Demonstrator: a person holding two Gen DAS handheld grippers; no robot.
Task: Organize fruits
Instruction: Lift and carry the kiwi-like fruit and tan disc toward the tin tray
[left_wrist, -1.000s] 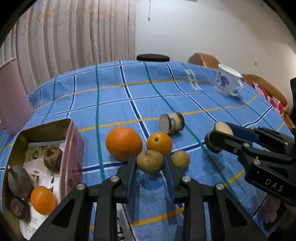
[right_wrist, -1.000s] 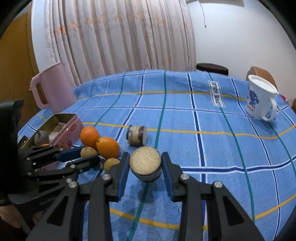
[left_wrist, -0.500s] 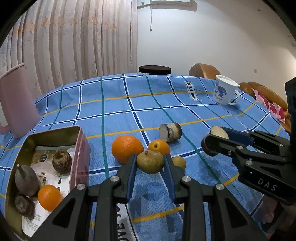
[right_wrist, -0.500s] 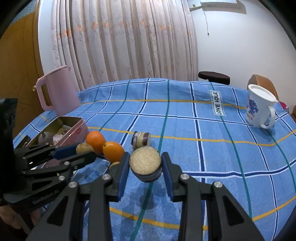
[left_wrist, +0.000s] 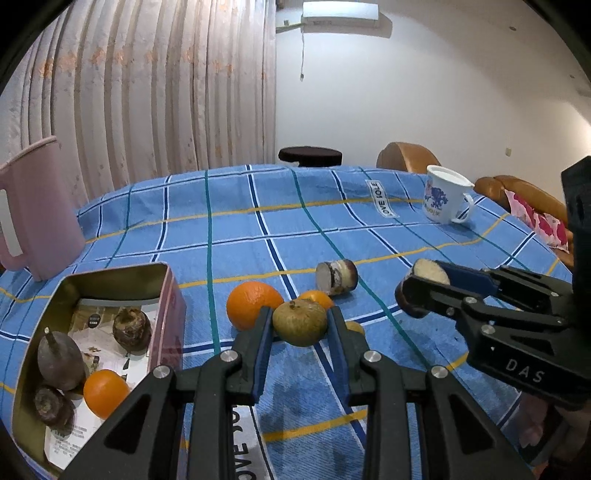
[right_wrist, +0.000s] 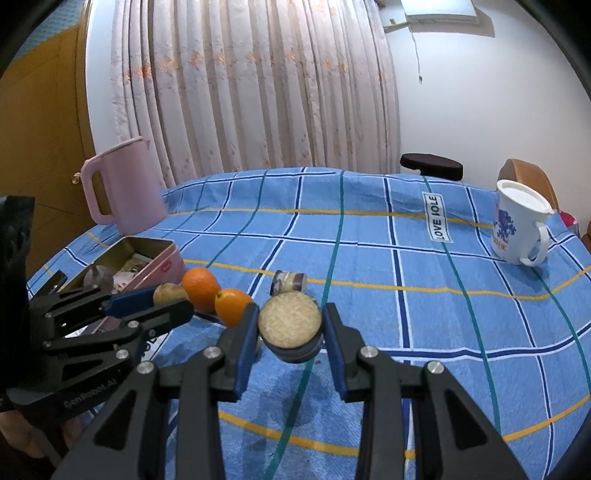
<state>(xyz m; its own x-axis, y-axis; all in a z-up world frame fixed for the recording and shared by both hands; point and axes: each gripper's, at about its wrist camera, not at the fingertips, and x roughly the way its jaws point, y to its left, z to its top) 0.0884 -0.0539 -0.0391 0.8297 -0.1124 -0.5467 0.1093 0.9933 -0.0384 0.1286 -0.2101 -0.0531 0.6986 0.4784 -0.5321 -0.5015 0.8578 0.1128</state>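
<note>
Tablecloth label (right_wrist: 438, 218) reads "LOVE", right claw (left_wrist: 421, 291) "DAS".

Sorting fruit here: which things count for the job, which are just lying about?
Job: brown fruit in left gripper, cut piece in right gripper, big orange, small orange, tin.
Lying about: jug, mug, roll.

It was a home living room: pleated floral curtains (right_wrist: 258, 92), a wall air conditioner (left_wrist: 340, 13), a cushioned sofa (left_wrist: 524, 199), and a checked cloth-covered desk (left_wrist: 258, 221).
</note>
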